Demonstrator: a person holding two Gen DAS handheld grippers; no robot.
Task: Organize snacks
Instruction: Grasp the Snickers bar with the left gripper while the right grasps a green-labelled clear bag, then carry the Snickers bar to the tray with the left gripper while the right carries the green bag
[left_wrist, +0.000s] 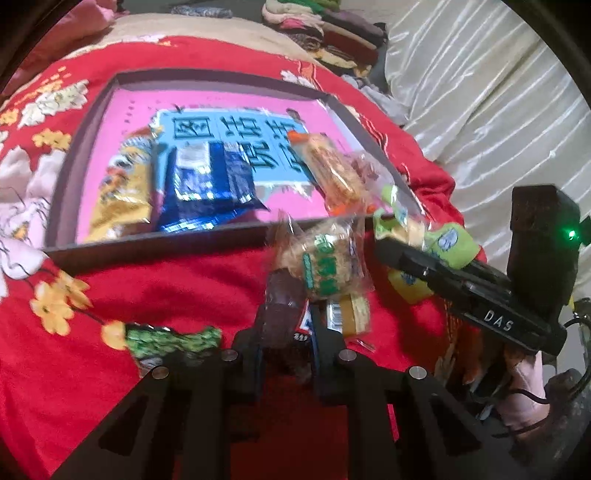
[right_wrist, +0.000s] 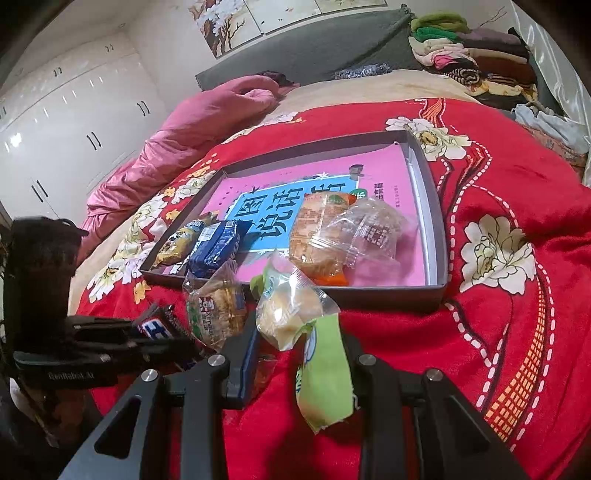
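A shallow grey tray (right_wrist: 430, 206) lies on a red flowered blanket (right_wrist: 517, 332), a pink book (right_wrist: 391, 173) flat inside it. On the book rest a blue packet (right_wrist: 216, 247) and a yellow packet (right_wrist: 177, 243) at the near left, both with their long axes running near to far. An orange-ended snack bag (right_wrist: 317, 236) and a clear bag (right_wrist: 373, 229) sit at the near right.

The left gripper (left_wrist: 288, 314) is closed on a dark snack bar (left_wrist: 282, 310) whose long axis runs along the fingers, pointing toward the tray's near wall. A clear-wrapped cake with green print (left_wrist: 325, 266) sits just beyond its tip; whether it touches the bar is hard to tell.

The right gripper (right_wrist: 299, 332) is nearly closed on a clear-wrapped pale bun (right_wrist: 288, 310) with a green end; the green end hangs near and down between the fingers, the pale end points toward the tray. The bun sits just short of the tray's near wall, right of the green-print cake.

A small green packet (left_wrist: 170, 338) lies on the blanket at the near left, long axis left to right.
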